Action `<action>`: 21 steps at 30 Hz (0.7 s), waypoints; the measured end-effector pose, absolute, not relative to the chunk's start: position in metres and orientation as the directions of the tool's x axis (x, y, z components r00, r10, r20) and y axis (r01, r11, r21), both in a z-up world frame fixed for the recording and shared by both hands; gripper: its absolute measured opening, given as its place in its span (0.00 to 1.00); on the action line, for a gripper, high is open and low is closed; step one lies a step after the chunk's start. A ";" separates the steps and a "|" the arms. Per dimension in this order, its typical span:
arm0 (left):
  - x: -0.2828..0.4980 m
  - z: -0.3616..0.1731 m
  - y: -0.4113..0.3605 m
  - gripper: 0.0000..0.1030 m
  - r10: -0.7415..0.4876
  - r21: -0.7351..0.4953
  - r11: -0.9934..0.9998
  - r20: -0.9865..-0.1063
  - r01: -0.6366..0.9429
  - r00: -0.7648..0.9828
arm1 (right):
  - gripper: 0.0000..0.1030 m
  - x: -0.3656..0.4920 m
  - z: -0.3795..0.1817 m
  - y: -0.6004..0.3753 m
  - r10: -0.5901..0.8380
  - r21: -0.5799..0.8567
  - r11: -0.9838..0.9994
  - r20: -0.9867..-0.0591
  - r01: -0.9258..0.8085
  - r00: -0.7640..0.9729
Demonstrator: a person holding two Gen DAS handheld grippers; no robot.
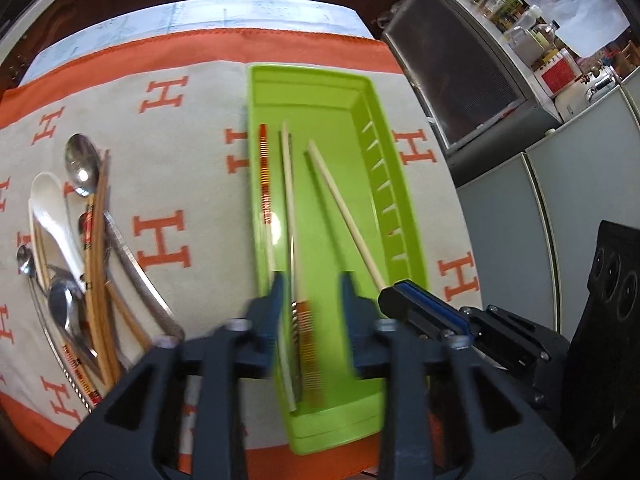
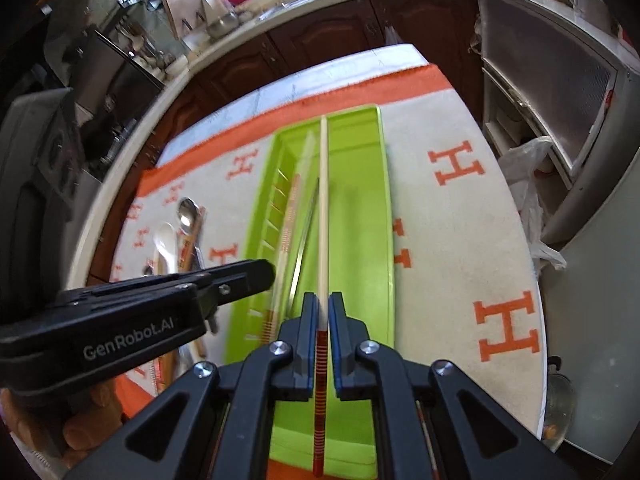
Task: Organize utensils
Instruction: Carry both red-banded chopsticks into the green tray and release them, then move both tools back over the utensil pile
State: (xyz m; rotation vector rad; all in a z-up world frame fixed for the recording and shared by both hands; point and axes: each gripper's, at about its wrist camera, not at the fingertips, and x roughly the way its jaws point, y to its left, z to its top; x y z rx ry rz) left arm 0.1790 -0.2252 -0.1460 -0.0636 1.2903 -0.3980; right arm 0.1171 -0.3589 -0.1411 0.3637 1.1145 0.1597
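Letting go carelessly, the right gripper (image 2: 324,312), clamped on a chopstick (image 2: 324,200) over the green tray (image 2: 384,216), could drop it crooked across those already inside, while the left gripper (image 1: 312,292) hangs open, empty.

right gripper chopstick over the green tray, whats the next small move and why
Probably lower a little and open the jaws. The right gripper is shut on a cream chopstick with a red-striped end, lined up lengthwise over the green tray, where other chopsticks already lie. The left gripper is open with nothing pressed between its pads.
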 end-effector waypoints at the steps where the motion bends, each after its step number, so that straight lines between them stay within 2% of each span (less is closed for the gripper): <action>1: 0.177 -0.144 -0.222 0.49 -0.321 -0.263 0.932 -0.918 0.249 0.231 | 0.06 0.117 -0.142 -0.358 0.309 0.365 0.930 -0.848 0.051 0.431; 2: 0.173 -0.141 -0.218 0.52 -0.319 -0.258 0.934 -0.914 0.249 0.251 | 0.06 0.117 -0.143 -0.357 0.316 0.371 0.927 -0.847 0.048 0.428; 9: 0.149 -0.118 -0.194 0.52 -0.249 -0.169 0.954 -0.905 0.247 0.344 | 0.07 0.108 -0.137 -0.344 0.323 0.370 0.929 -0.843 0.027 0.430; 21: 0.109 -0.099 -0.136 0.53 -0.227 -0.154 0.968 -0.877 0.199 0.424 | 0.07 0.087 -0.118 -0.312 0.318 0.352 0.936 -0.836 -0.008 0.448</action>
